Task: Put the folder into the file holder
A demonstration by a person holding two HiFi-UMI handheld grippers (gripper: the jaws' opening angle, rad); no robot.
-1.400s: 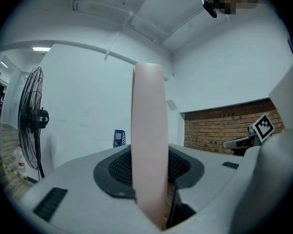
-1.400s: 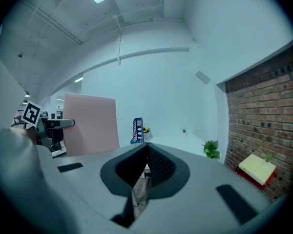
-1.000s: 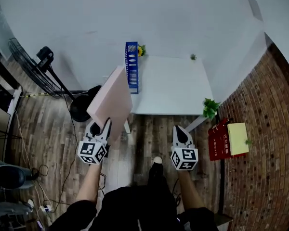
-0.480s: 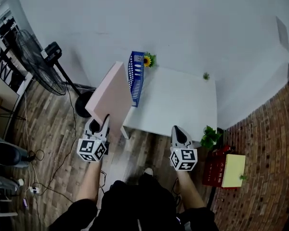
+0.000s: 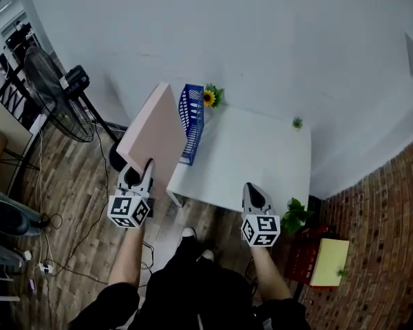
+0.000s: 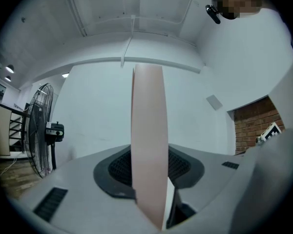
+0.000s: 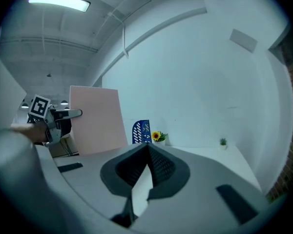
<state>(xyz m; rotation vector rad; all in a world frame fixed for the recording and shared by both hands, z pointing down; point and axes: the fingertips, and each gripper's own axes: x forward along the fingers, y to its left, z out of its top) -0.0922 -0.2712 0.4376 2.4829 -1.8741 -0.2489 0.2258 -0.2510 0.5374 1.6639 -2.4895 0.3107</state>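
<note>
Left of the table [image 5: 261, 163], left gripper [image 5: 139, 175] fingers clamp the folder [image 5: 151, 133].

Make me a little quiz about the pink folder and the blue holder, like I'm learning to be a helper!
1. True or false: the pink folder is already inside the blue file holder.
2. Which gripper clamps the folder? A) the left gripper B) the right one C) both
3. Fill in: the file holder stands on the white ____, next to a sunflower.
Key: 1 false; 2 A; 3 table.
</note>
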